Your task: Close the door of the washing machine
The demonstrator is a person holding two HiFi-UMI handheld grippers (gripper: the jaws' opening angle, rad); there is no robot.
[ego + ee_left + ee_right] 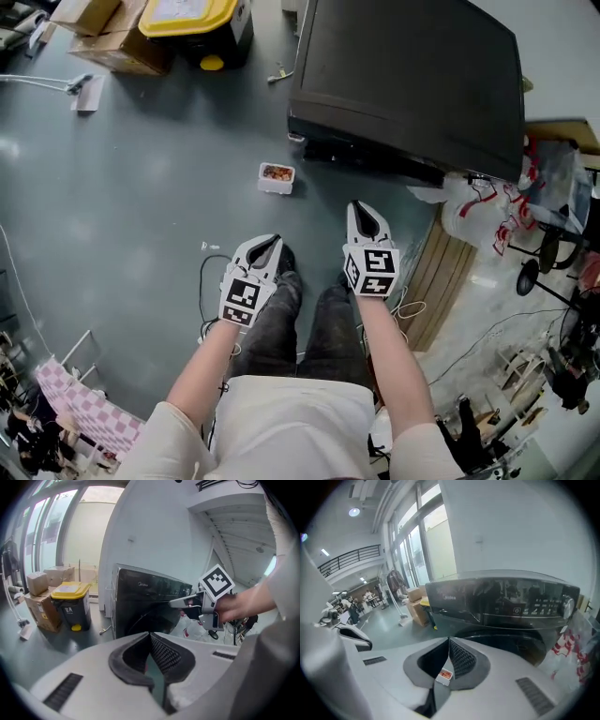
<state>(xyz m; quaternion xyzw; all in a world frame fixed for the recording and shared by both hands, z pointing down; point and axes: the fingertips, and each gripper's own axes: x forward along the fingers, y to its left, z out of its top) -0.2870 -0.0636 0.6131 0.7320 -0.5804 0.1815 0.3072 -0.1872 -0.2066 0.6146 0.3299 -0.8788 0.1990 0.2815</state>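
A black front-loading washing machine stands ahead of me on the grey floor; it also shows in the left gripper view and, with its control panel, in the right gripper view. Its round door looks flush with the front; I see no door swung out. My left gripper is held above my knees, short of the machine, jaws shut and empty. My right gripper is beside it, a little nearer the machine, also shut and empty. Neither touches the machine.
A small white tray of red-orange bits lies on the floor before the machine. A yellow-lidded black bin and cardboard boxes stand at the back left. Plastic bags and a wooden board are on the right. Cables lie by my feet.
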